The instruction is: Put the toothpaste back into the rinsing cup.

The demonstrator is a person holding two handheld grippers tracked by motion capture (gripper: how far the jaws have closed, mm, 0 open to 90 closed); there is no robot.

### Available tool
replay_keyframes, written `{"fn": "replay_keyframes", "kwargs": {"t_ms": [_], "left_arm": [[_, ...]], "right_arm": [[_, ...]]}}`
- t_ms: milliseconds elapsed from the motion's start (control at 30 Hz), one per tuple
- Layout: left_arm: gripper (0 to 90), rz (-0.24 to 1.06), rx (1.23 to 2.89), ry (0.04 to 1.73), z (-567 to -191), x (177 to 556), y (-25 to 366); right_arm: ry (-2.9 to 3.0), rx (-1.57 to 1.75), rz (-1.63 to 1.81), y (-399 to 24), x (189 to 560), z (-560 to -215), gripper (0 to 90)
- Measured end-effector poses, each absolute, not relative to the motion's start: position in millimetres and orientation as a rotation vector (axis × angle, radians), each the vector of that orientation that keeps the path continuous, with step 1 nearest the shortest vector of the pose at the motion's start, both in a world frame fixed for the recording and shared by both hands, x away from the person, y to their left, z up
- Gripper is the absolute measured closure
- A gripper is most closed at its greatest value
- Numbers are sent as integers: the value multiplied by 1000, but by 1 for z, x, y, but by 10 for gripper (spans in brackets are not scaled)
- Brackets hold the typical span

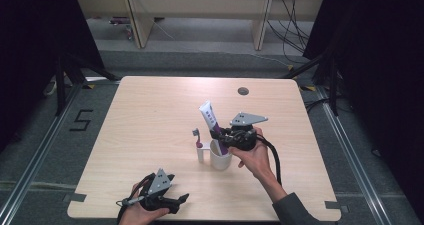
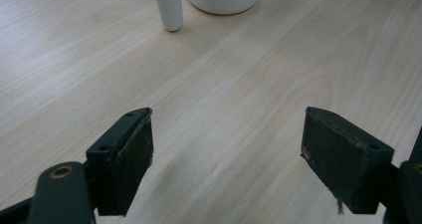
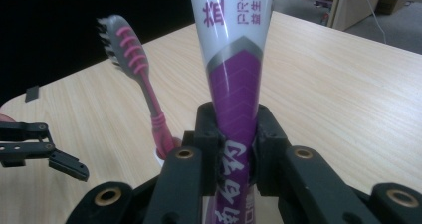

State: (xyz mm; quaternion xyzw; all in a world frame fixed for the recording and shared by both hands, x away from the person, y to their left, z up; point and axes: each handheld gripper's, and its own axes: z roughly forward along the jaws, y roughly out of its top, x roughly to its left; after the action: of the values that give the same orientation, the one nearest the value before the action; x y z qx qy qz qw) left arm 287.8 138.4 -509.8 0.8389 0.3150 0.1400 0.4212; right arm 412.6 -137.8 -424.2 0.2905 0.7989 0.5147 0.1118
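- Bench (image 1: pixel 150 105) first, from its left: my left gripper (image 1: pixel 172 201) sits near the front-left corner, its fingers (image 2: pixel 122 159) spread wide with nothing between them, only bare wood ahead.
- Toward the middle, slightly nearer the front edge than the back, a pink toothbrush (image 1: pixel 197 138) stands bristles-up in a narrow white holder (image 1: pixel 201 152) that touches the white cup (image 1: pixel 220 157).
- The toothpaste tube (image 1: pixel 211 121) is upright over that cup, white at the crimped top, purple below, lower end at the cup's mouth; I cannot tell whether it touches the bottom.
- I judge the tube light, soft and glossy: it will dent under a hard squeeze and could slide through the pads. The stiffer lower part is the better place to take hold, and that is about where I have it.
- My right gripper (image 3: pixel 236 154) is clamped on the purple part of the tube, one finger (image 3: pixel 209 134) on each side, pressing its flat faces.
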Motion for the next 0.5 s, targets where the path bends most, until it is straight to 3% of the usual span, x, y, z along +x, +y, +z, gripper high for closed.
{"fn": "replay_keyframes", "kwargs": {"t_ms": [500], "left_arm": [[202, 348, 2094, 793, -511, 288, 138]], "right_arm": [[2357, 896, 1473, -137, 409, -440, 767]]}}
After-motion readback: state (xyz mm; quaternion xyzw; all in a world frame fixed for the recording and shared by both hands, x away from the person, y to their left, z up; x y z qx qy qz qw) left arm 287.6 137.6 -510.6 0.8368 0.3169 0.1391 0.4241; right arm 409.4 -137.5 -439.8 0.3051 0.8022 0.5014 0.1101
